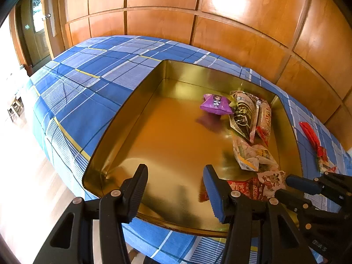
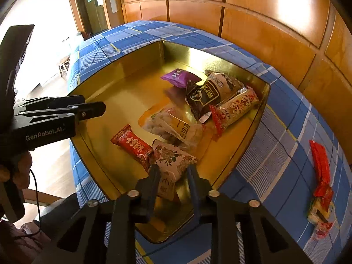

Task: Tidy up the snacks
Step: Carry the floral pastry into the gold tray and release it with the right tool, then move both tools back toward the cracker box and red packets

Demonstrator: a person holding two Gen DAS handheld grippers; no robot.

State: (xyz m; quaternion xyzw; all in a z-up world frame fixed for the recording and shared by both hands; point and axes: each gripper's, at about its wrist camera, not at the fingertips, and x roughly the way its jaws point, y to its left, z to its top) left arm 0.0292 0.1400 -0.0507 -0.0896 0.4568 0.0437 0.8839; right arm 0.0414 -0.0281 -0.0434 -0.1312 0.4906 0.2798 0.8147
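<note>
On a blue checked cloth [image 1: 92, 92] covering what looks like a tabletop sits a wide, shallow gold tin [image 2: 123, 88], its near edge cut off behind the tools in both views. Most snacks lie toward its right side: a purple packet [image 2: 179, 77] farthest back, a dark packet [image 2: 205, 95] leaning on it, a pale red-printed bar [image 2: 233, 110] against the right wall, and a clear crumpled bag [image 2: 173, 126] in the middle. Printing on all of them is too small or warped to read.

Nearer, a red patterned bar [image 2: 132, 146] lies beside a floral packet [image 2: 173, 160]. The right tool [image 2: 173, 173] is clamped on the near end of that floral packet, which rests low in the tin; its fingers hide the pinched part, and whether the packet's bottom touches the tin floor cannot be told.

The left tool [image 1: 175, 189] hangs over the tin's near left area with its jaws apart and nothing between them. From the right wrist view it appears side-on at the left edge, a hand [image 2: 19, 171] partly visible beneath it.

Outside the tin, on the cloth to the right, lie a long red packet [image 2: 320, 165] and a smaller mixed-colour wrapper [image 2: 320, 217] near the frame's blurred rim, hard to identify. Wooden panelling [image 1: 220, 22] rises behind.
</note>
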